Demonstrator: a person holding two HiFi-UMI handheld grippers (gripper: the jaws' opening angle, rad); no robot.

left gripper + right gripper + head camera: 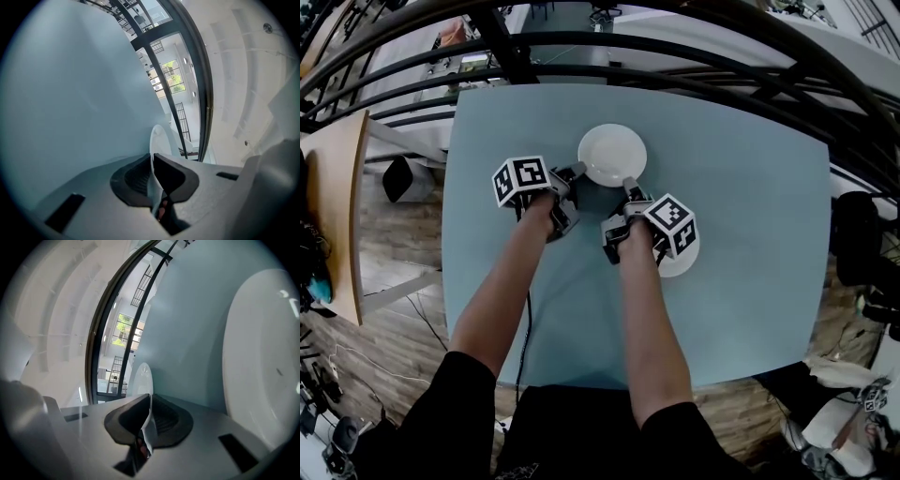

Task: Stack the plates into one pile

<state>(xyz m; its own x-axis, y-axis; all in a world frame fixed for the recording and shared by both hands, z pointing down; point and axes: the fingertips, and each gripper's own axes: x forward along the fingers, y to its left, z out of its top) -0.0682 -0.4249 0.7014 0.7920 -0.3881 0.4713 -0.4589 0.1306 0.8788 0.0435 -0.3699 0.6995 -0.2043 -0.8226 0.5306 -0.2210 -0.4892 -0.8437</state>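
Note:
A white plate [612, 152] lies on the light blue table [750, 187], towards its far side. My left gripper [575, 172] is shut on this plate's left rim, and the left gripper view shows the plate [159, 138] edge-on, pinched between the dark pads of the left gripper [152, 158]. My right gripper [628, 186] is shut on the near right rim of the same plate [142, 376], whose rim runs into the jaws of the right gripper [149, 398]. A second white plate [682, 259] lies under my right hand, large at the right as second plate [262, 371].
Curved black railing bars [694, 66] run along the table's far side. A wooden tabletop [333, 206] stands at the left, and a dark bag [855, 239] sits off the right edge. Wooden floor shows round the table.

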